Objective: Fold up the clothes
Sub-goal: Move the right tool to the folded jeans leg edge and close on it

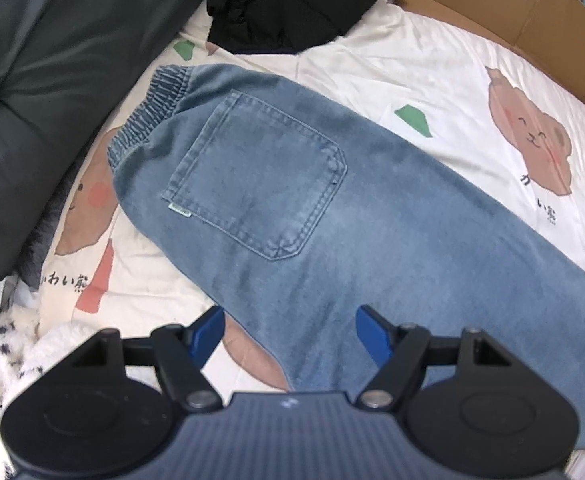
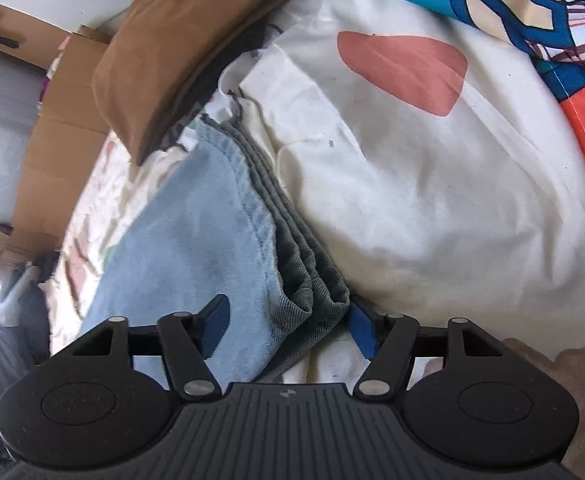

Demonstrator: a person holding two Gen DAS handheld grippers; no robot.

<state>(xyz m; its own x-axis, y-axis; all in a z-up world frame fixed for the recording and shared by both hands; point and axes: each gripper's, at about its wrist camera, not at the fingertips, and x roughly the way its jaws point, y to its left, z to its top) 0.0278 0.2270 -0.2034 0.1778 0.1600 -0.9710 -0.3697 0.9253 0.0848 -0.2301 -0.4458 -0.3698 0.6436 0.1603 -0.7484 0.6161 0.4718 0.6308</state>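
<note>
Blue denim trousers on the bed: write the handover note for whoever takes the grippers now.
Left gripper: open, above the thigh of the blue denim trousers, holding nothing.
Right gripper: open, straddling the stacked leg hems; pads not pressing.
Trousers lie back pocket up on the cream bear-print sheet, legs laid one on the other.
Left to do: grip the hems and fold them toward the elastic waistband.

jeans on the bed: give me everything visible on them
The jeans are light blue denim, laid flat on the cartoon-print sheet, folded lengthwise, back side up: stitched patch pocket with a small green tab, gathered elastic waistband. Right wrist view shows the stacked leg hems, grey ribbed inside. Both tools are open around the fabric, not clamping.
</note>
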